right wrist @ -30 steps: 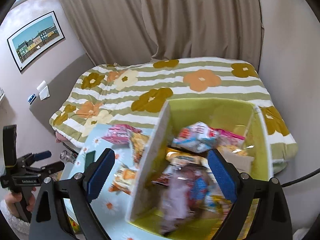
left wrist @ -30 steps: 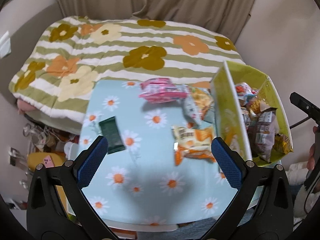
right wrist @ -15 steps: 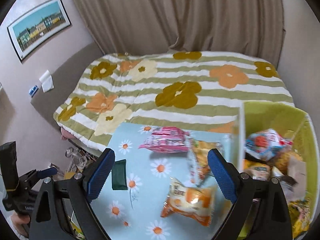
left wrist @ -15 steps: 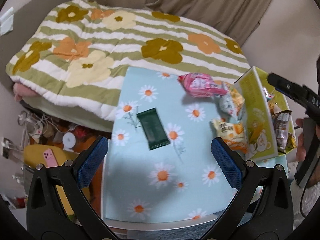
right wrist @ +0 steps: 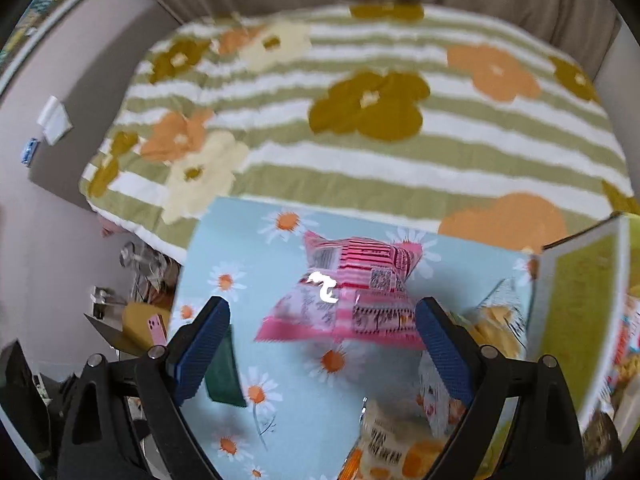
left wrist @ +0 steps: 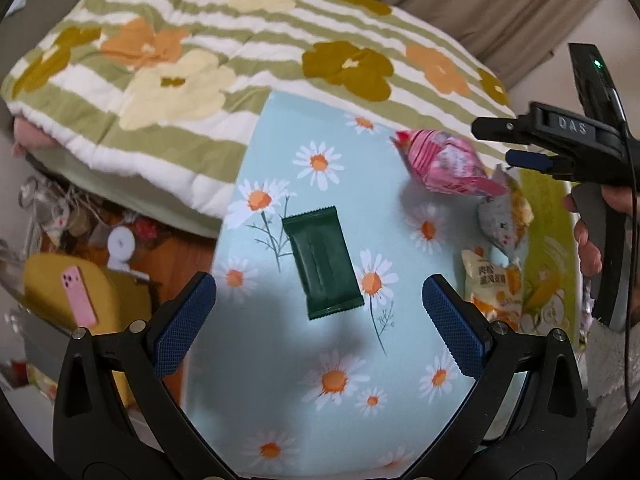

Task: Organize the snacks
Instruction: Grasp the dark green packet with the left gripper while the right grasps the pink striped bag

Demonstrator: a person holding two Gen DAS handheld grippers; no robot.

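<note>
A dark green flat snack packet lies on the daisy-print table, just ahead of my open left gripper, which hovers above it. A pink striped snack bag lies further back; my right gripper stands open above it, empty. The pink bag, a grey-and-yellow bag and an orange-and-white bag lie by the yellow-green box. In the left wrist view the right gripper shows at the right edge, held by a hand. The green packet shows partly behind the right gripper's left finger.
A bed with a green-striped flower quilt borders the table's far side. The yellow-green box, holding several snacks, stands at the table's right end. On the floor to the left lie clutter and a yellow cushion with a pink phone.
Both grippers have moved left and lower. The left now hangs over the green packet, which looks larger. The right has left the box and come over the pink bag.
</note>
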